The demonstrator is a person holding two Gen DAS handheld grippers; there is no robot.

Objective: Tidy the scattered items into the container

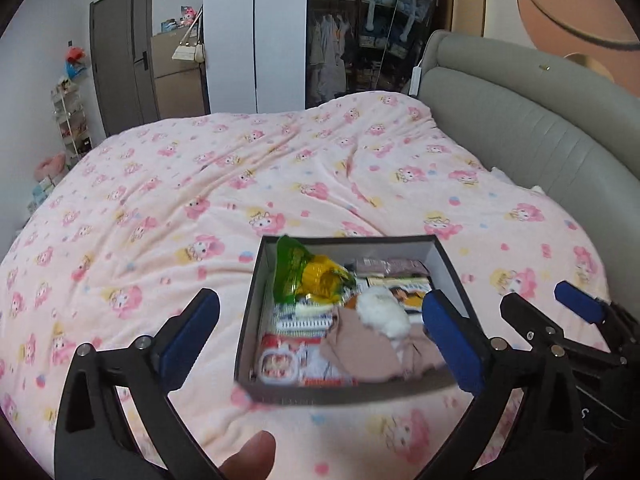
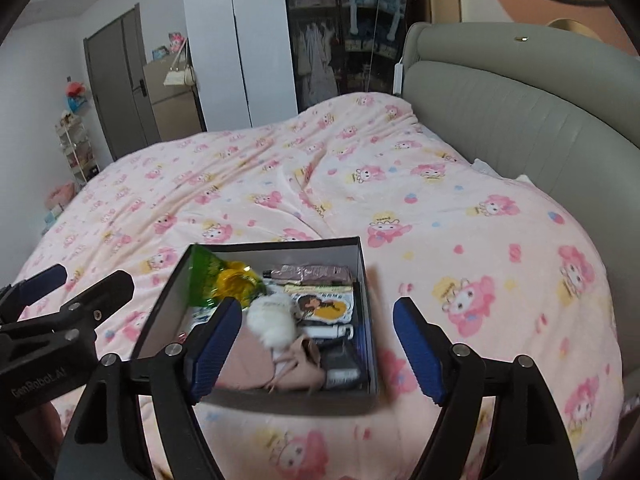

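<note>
Just ahead of both grippers on the bed [image 1: 240, 184], the box [image 1: 256, 308] lies lengthwise away from me; my left gripper [image 1: 320, 336] and right gripper [image 2: 316, 344] gape empty. Nothing seems left outside it, though motion blurs the edges.

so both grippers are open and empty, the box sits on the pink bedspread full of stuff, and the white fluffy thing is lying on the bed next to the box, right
Not quite: the white fluffy thing lies inside the box, on top of the beige cloth, not on the bedspread. The right wrist view shows this. The rest holds: the left gripper and right gripper are open and empty.
</note>
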